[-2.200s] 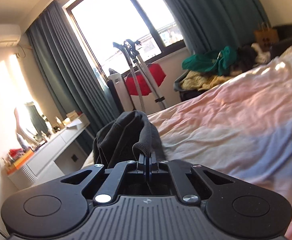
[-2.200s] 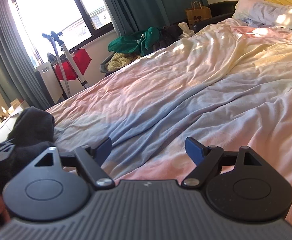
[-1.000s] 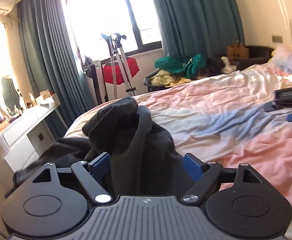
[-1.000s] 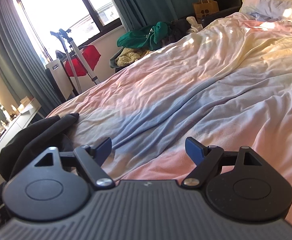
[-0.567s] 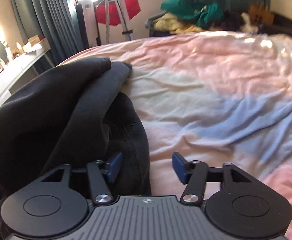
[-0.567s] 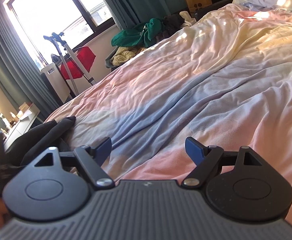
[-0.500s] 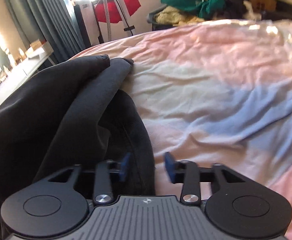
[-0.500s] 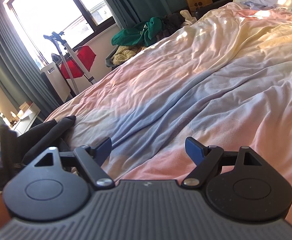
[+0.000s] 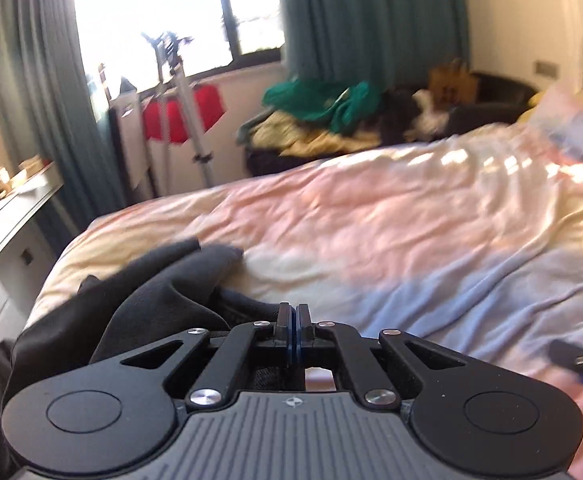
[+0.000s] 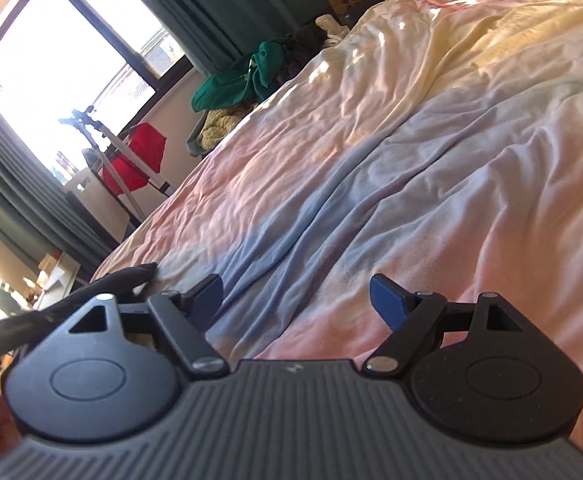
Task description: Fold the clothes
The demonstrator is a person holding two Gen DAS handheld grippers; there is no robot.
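A: Where's the dark garment (image 9: 143,304)?
B: Bunched at the bed's (image 9: 411,240) near-left corner; the left gripper's (image 9: 292,322) fingers pinch its edge.
A: The right gripper (image 10: 295,292)?
B: Fingers wide, over bare sheet.

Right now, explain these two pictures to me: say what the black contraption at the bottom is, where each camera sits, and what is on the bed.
No robot here: a person holds a two-finger gripper in each hand, and a fisheye camera on each one looks forward along its fingers. The black plate at the bottom of each picture is the gripper's own body.

The left wrist view shows the left gripper with its blue pads pressed together, apparently pinching an edge of the dark garment bunched at the near corner of the bed.

The right wrist view shows the right gripper with its fingers spread wide, holding nothing, above the pastel duvet. The same garment shows at its left edge.

Behind the bed lies a pile of green and yellow clothes, under the window.
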